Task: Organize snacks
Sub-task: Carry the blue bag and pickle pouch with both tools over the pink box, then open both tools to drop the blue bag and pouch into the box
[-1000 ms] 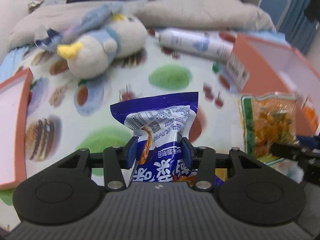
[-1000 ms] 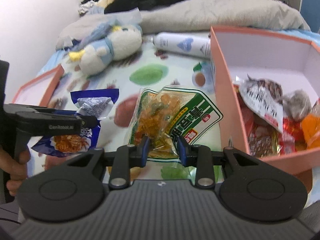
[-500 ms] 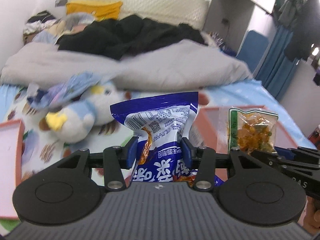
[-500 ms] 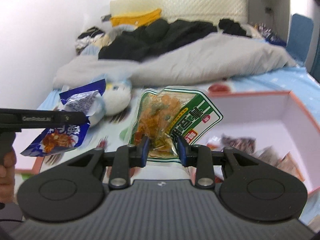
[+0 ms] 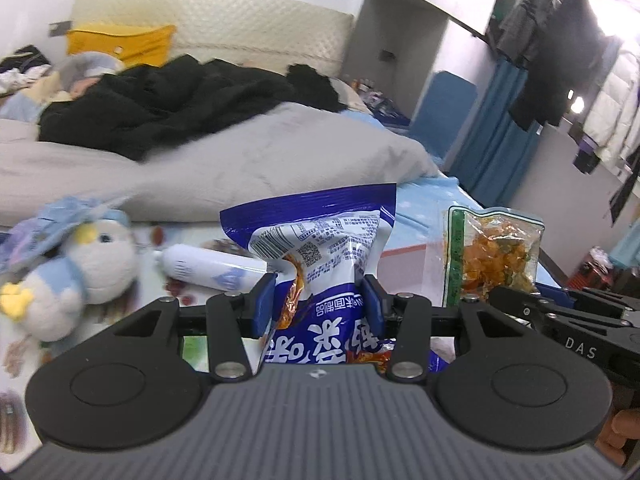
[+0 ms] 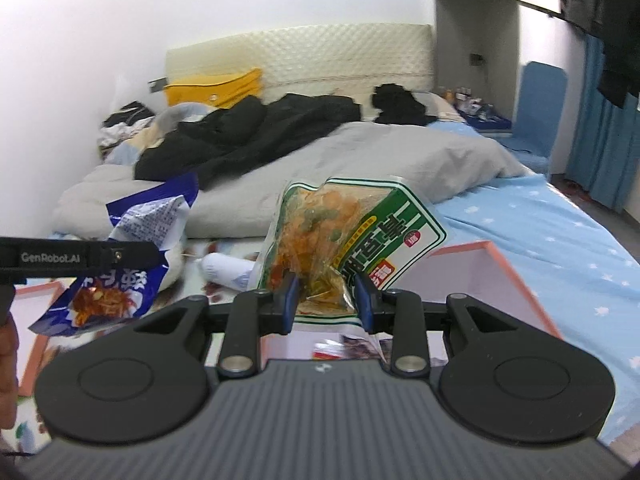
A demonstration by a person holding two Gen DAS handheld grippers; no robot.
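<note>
My left gripper is shut on a blue and white snack bag and holds it upright in the air above the bed. My right gripper is shut on a clear snack bag with a green label, also lifted. Each bag shows in the other view: the green one at the right, the blue one at the left. The pink box lies below and right of my right gripper, with several snack packets inside, mostly hidden.
A plush bird and a white spray can lie on the printed sheet. A grey duvet and black clothes fill the bed behind. A pink box lid lies at the left.
Both grippers have lifted and tilted up with their bags, so the views now look across the bed toward the headboard instead of down at the sheet and box.
</note>
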